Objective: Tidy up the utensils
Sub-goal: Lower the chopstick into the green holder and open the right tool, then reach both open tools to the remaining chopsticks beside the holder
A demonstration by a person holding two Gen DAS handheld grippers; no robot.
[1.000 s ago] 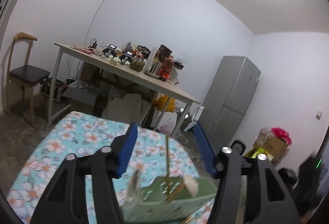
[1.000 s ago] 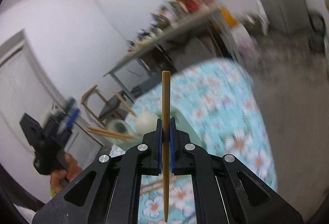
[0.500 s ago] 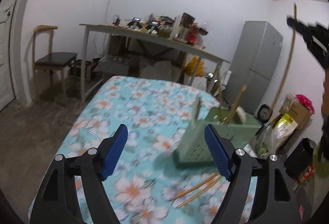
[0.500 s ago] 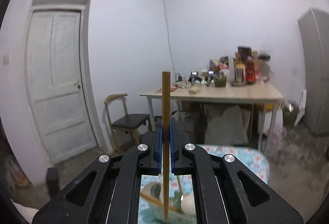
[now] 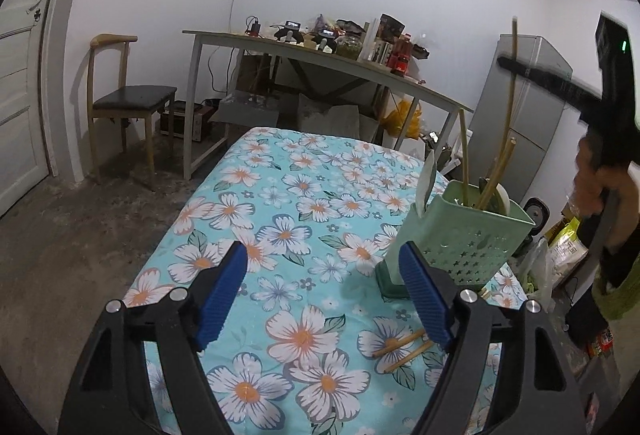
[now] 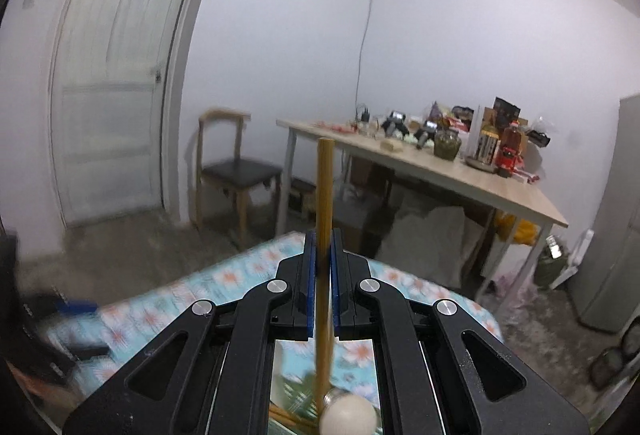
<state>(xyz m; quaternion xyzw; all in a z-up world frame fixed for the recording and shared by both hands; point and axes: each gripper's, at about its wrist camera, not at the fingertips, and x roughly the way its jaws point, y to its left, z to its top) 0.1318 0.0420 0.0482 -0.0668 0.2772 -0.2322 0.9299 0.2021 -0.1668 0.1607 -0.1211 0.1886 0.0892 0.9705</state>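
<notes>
Presently, the floral tablecloth (image 5: 280, 195) covers the work surface ahead of and beneath both tools. A wooden side table (image 6: 460, 179) loaded with jars and bottles stands well beyond the jaws in both views, with a wooden chair (image 5: 124, 99) to its left.

The green utensil caddy (image 5: 468, 235) stands upright on the cloth, just beyond the tip of the left gripper's right-hand finger and partly behind it. Several chopsticks and a pale spoon handle (image 5: 426, 181) stand in it, leaning at differing angles.

Left gripper (image 5: 322, 299): jaws spread wide, nothing between them, only patterned cloth showing in the gap. Two loose chopsticks (image 5: 402, 349) lie on the cloth close by the inner side of its right-hand finger, roughly parallel to each other; their far ends are hidden behind that finger.

Right gripper (image 6: 321, 267): jaws pressed onto a single bamboo chopstick (image 6: 325, 187), which runs straight up between the pads. Its upper end projects well beyond the fingertips; its lower end passes back between the fingers towards a rounded pale spoon end (image 6: 348, 415) at the bottom of the right wrist view. From the left wrist view, this held chopstick appears above the caddy, its lower end at the opening.
</notes>
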